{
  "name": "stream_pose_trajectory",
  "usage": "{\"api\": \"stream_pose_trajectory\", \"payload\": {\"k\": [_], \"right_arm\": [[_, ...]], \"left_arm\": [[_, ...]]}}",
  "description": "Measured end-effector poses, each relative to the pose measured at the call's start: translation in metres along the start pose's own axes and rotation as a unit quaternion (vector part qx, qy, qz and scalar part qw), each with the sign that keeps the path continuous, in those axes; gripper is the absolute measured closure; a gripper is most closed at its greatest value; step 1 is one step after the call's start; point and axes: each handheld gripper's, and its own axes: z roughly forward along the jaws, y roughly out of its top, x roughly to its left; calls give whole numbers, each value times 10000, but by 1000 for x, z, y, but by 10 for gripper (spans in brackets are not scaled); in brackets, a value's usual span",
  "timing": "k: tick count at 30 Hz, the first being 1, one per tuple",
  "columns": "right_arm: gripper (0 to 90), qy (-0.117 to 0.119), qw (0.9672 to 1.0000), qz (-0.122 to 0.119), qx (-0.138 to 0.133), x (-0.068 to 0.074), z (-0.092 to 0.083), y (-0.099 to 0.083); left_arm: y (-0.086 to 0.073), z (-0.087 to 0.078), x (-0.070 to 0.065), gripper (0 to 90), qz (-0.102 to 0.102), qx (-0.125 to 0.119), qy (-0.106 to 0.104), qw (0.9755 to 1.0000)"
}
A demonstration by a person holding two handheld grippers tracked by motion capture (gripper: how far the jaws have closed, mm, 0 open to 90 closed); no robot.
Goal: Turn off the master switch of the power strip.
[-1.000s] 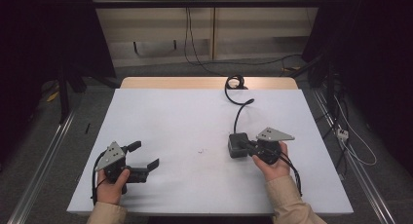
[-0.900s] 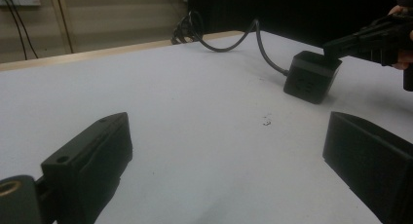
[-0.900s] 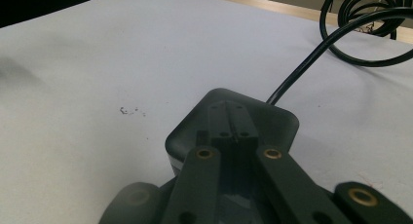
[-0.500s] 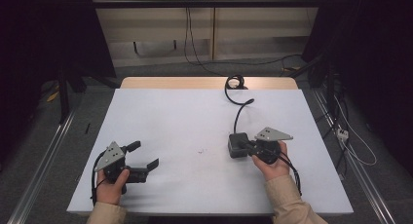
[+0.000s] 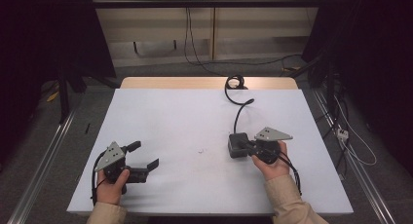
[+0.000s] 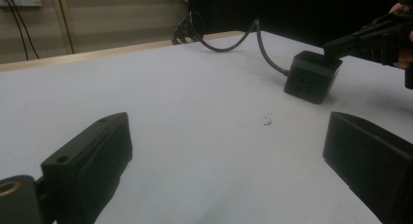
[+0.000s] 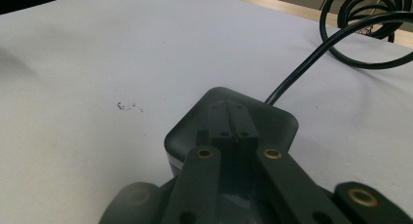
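The right gripper [image 5: 243, 145], jaws together, rests its tips on the black adapter block [image 5: 237, 145] at the worktop [image 5: 170, 117] centre-right; the left gripper [image 5: 146, 158] idles apart; lifting remains undone.

My right tool [image 5: 245, 147] has its jaws closed together, and the tips rest on top of the black adapter [image 5: 236, 147] on the white table [image 5: 185, 121]. The adapter's cable [image 5: 238, 109] runs to a coil at the far edge. My left tool [image 5: 144, 156] is well apart, with its 2 jaws spread wide over bare table.
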Motion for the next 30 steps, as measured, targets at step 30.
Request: {"api": "stream_pose_trajectory", "payload": {"k": [30], "right_arm": [[900, -17, 9999, 101, 10, 1, 0, 0]], "left_arm": [[0, 1, 0, 36, 21, 35, -17, 10000]]}}
